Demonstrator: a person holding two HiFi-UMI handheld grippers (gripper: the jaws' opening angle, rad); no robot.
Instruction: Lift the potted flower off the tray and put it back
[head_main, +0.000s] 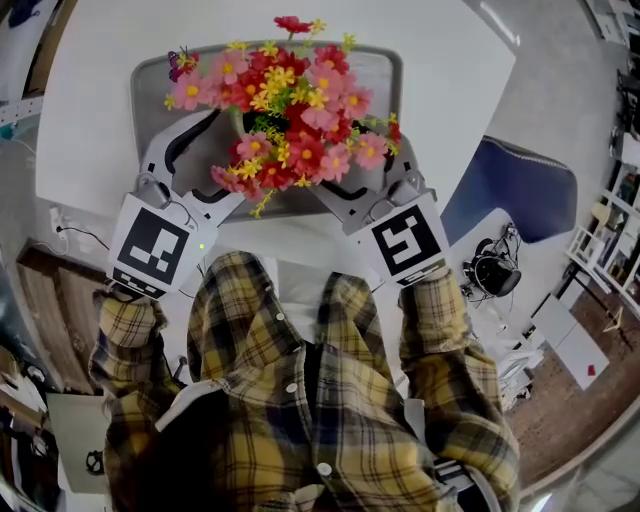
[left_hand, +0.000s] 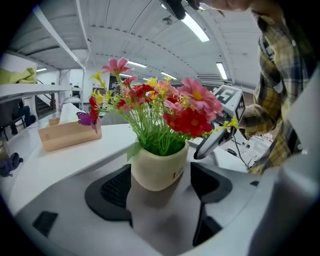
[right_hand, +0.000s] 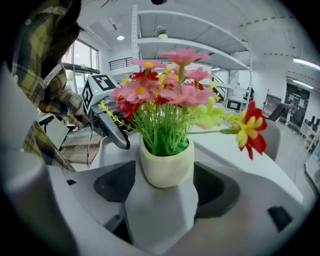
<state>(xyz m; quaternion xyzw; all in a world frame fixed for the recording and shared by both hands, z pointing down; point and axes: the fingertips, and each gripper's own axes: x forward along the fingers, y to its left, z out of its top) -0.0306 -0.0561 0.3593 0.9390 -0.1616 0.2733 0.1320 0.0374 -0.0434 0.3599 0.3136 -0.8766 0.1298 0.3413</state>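
The potted flower is a cream pot (left_hand: 157, 170) full of pink, red and yellow blooms (head_main: 285, 110). It stands upright on the grey tray (head_main: 385, 75) on the white table. My left gripper (head_main: 215, 150) comes at the pot from the near left and my right gripper (head_main: 375, 165) from the near right. In the left gripper view the pot sits between the two dark pads (left_hand: 117, 187), with a gap at the right pad. In the right gripper view the pot (right_hand: 166, 167) sits between the pads (right_hand: 117, 182) and is not squeezed. Both grippers are open. The blooms hide the pot in the head view.
The white table (head_main: 100, 100) ends close to the person's plaid shirt. A wooden holder (left_hand: 70, 135) lies on the table beyond the tray. A blue chair (head_main: 520, 185) and a black headset (head_main: 492, 270) stand to the right, off the table.
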